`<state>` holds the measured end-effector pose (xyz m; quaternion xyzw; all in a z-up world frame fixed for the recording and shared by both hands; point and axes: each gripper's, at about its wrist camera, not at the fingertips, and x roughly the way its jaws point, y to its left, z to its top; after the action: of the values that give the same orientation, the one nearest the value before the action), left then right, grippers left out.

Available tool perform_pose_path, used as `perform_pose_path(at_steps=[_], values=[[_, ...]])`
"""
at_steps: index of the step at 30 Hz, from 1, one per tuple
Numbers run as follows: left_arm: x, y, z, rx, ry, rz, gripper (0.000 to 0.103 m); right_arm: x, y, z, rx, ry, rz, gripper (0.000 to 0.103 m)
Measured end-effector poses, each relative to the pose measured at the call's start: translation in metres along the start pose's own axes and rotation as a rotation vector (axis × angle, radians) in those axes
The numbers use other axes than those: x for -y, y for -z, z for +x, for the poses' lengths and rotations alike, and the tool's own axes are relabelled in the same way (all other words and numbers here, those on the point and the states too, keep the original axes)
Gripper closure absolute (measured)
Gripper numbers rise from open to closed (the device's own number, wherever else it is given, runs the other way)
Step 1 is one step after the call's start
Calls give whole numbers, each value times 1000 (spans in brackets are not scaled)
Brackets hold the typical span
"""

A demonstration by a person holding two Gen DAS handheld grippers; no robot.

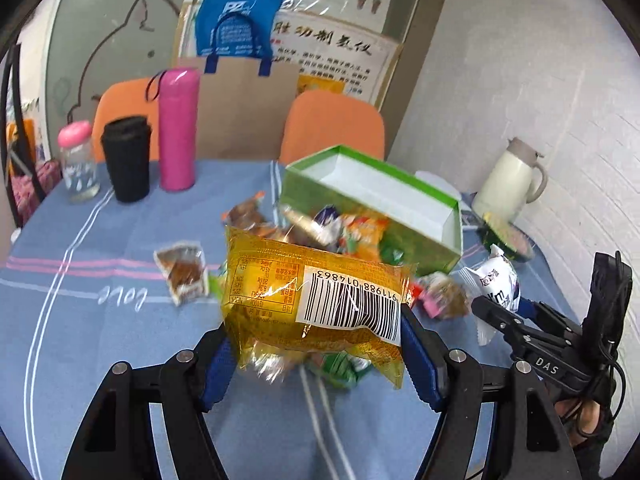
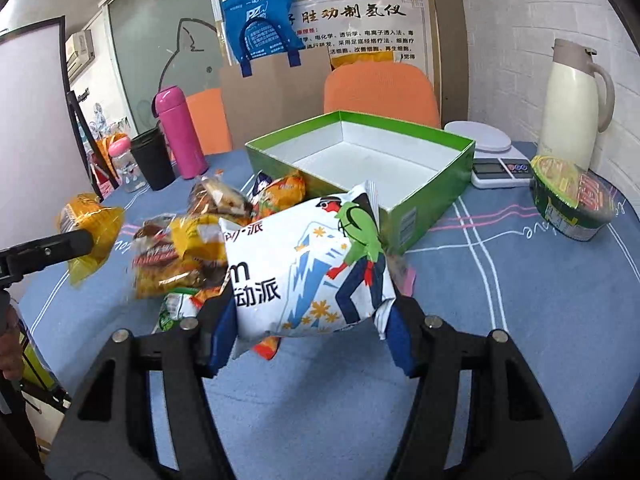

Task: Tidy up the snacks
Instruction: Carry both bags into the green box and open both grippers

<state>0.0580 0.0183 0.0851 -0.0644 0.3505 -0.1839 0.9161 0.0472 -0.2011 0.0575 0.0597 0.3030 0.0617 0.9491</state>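
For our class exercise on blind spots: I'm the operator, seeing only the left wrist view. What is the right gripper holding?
Observer: The right gripper is shut on a white snack packet printed with a cartoon climber.
Operator: Is the green box empty?
Observer: Yes, the green box shows only its bare white floor.
Operator: What lies behind the box, beside the cream jug?
Observer: A white kitchen scale, between the box and the cream jug.
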Motion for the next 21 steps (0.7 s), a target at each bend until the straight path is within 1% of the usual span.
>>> perform_pose_path(at_steps=[4, 6, 8, 14, 16, 21], values=[[13, -23, 17, 17, 15, 13, 29, 16, -24, 7, 47, 56, 11, 39], [19, -35, 27, 20, 25, 11, 29, 23, -35, 14, 59, 69, 21, 39], [24, -48, 42, 18, 19, 7, 29, 30, -43, 23, 64, 77, 23, 39], [37, -81, 80, 10, 8, -10, 29, 48, -66, 60, 48, 108, 8, 38], [43, -89, 91, -2, 10, -3, 29, 54, -69, 73, 32, 103, 19, 38], [62, -109, 118, -24, -21, 41, 29, 62, -71, 96, -9, 92, 31, 38]])
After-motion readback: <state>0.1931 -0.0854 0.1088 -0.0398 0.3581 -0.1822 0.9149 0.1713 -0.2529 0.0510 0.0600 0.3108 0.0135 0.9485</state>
